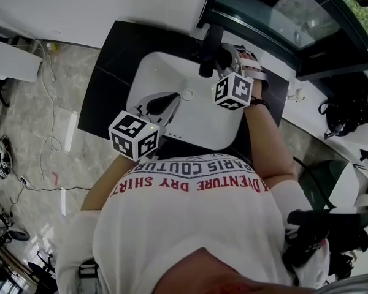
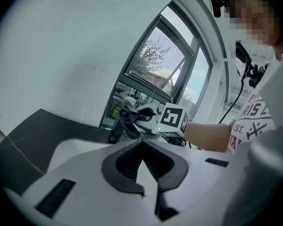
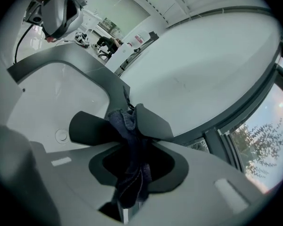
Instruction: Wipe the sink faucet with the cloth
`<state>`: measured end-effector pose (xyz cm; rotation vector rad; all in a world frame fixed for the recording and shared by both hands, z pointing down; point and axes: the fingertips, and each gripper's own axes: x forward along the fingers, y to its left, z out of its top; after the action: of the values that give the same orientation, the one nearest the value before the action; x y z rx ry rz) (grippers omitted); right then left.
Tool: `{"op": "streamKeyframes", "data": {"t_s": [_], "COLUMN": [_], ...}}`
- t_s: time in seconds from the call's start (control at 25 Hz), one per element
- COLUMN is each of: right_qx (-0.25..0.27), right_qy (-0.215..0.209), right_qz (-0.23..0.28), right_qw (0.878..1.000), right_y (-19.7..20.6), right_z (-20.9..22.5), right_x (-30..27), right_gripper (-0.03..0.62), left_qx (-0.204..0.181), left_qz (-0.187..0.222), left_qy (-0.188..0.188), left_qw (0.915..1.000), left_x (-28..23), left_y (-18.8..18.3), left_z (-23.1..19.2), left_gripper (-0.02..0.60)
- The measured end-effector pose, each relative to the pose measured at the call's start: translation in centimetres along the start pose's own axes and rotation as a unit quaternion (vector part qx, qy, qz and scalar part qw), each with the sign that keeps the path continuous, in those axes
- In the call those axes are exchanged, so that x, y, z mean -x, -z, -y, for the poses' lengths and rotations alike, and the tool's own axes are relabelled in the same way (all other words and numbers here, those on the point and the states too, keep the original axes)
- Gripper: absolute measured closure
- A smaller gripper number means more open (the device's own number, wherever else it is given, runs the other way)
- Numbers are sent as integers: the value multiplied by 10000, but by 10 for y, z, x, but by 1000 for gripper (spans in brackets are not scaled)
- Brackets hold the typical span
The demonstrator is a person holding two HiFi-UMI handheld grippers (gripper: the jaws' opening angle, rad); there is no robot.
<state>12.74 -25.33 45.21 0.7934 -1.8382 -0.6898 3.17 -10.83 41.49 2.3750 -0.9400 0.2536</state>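
On the desk (image 1: pixel 104 90), the faucet (image 1: pixel 208 52) stands at the back of the sink (image 1: pixel 172 69), just beside the right tongs (image 3: pixel 125 120), which hold the cloth (image 3: pixel 131 171). The left tongs (image 1: pixel 172 101) hang over the near side, with the drain (image 1: pixel 187 94) just ahead.

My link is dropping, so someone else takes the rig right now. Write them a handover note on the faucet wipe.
Left gripper: shut, empty, over the white sink basin.
Right gripper: shut on the dark cloth, up beside the black faucet at the sink's back edge.
Done: the cloth is in the jaws and at the faucet.
Unclear: whether the cloth touches the faucet, and how much is already wiped.
Left: probably rub the cloth over the faucet, then set it down.
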Motion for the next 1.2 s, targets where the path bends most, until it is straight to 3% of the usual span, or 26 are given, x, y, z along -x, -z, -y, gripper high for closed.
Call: {"op": "streamKeyframes", "data": {"t_s": [0.4,0.84,1.2], "right_qx": [271,538,314], "right_qy": [-134,-207,2], "right_qz": [-58,60,35], "right_qw": [9995,9983,9995], "right_y": [2,2,12], "right_z": [-14,-61,-44], "right_x": [8,42,41], "right_gripper": [517,517,517], "left_qx": [-26,-98,-103], "left_qz": [-27,-149,-145], "left_qy": [57,241,184], "left_qw": [10000,9996,9997], "left_x": [-2,-10,-6], "left_y": [1,8,11], "left_z": [5,14,12], "left_gripper": [580,580,580]}}
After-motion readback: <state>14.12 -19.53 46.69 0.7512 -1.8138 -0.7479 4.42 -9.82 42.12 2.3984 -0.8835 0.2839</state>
